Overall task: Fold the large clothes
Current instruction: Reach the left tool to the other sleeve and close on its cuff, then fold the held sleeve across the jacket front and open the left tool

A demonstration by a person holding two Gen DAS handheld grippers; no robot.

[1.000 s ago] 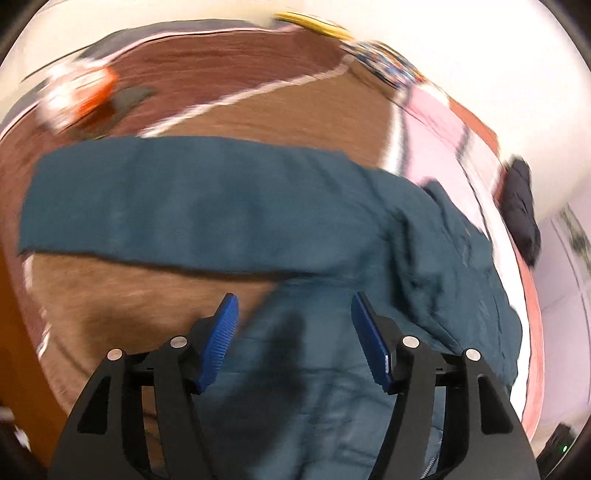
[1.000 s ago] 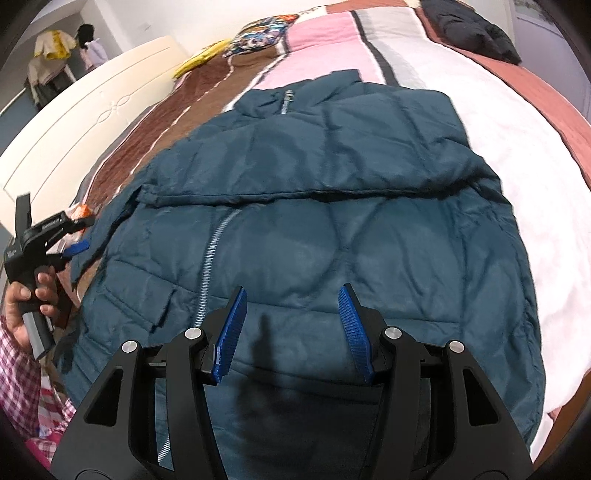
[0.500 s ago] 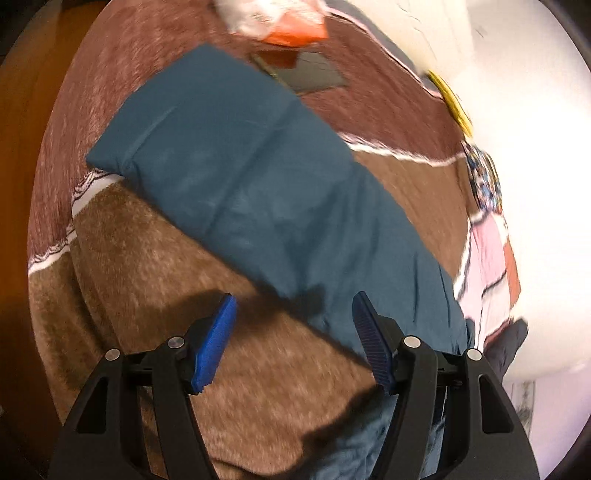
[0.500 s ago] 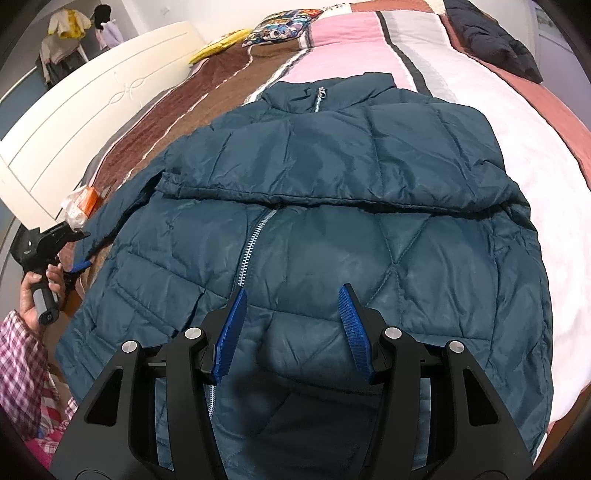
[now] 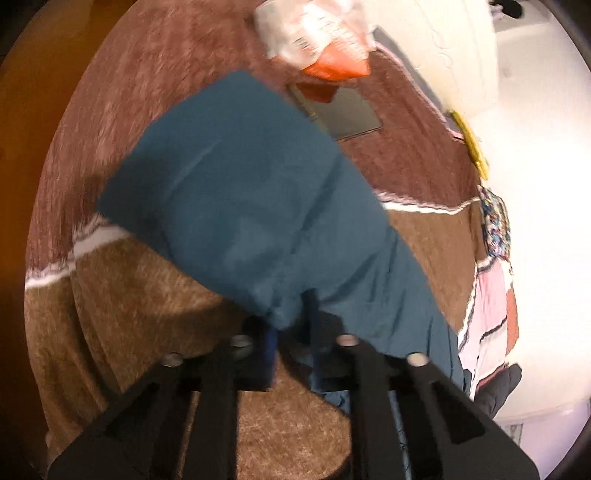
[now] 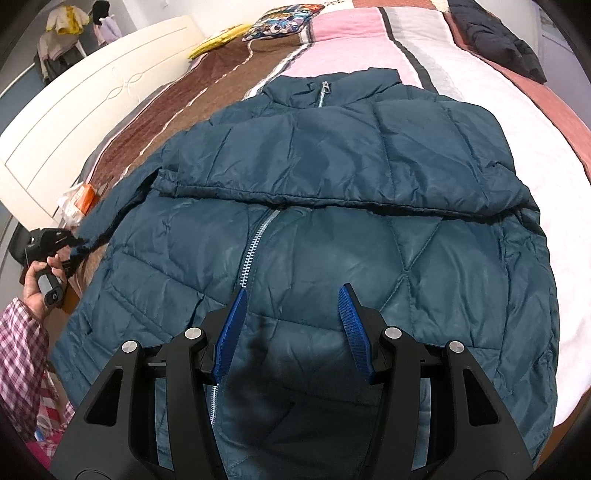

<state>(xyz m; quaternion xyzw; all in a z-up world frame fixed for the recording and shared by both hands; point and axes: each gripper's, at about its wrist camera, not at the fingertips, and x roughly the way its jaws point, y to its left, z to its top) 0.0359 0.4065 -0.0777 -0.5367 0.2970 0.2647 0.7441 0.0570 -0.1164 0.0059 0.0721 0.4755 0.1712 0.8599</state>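
Note:
A dark teal puffer jacket [image 6: 332, 236] lies front up on the bed, zipper [image 6: 255, 247] down its middle. One sleeve [image 6: 351, 173] is folded across the chest. The other sleeve [image 5: 251, 206] stretches out over the brown blanket. My left gripper [image 5: 291, 325] is shut on the edge of this sleeve; it also shows in the right wrist view [image 6: 55, 240], held in a hand at the left. My right gripper [image 6: 291, 325] is open and empty, just above the jacket's lower front.
An orange-and-white packet [image 5: 325, 40] and a flat dark pad [image 5: 343, 110] lie beyond the sleeve's cuff. A white headboard [image 6: 85, 114] runs along the left. A black garment [image 6: 495, 40], a patterned pillow [image 6: 284, 22] and a yellow item [image 6: 218, 40] lie at the far end.
My left gripper has moved onto the outstretched sleeve and closed on its edge. The right gripper has drawn back a little along the jacket and stayed open.

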